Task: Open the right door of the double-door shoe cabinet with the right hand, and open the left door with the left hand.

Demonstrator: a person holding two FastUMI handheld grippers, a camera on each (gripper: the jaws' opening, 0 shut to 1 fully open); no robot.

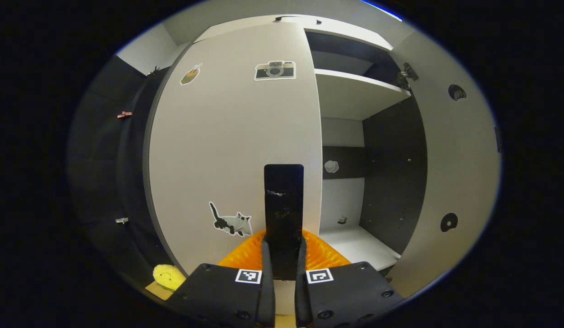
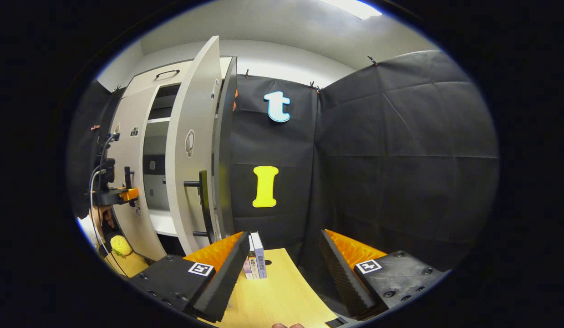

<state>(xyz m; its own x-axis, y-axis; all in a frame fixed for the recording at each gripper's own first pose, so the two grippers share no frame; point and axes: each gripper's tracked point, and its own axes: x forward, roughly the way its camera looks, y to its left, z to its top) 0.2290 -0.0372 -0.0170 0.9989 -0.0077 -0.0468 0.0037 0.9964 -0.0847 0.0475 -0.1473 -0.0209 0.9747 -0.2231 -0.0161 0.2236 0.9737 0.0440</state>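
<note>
Ahead of the right gripper (image 2: 282,273), upright books (image 2: 255,262) stand on the pale wooden tabletop (image 2: 282,300); the opened white cabinet door (image 2: 190,150) blocks its left.

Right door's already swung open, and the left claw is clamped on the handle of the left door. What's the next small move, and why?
Probably pull the left claw back, swinging the white left cabinet door outward. Its fingers are closed on the black vertical bar handle, and that door looks shut, while the white right door stands open, showing the shelves.
</note>
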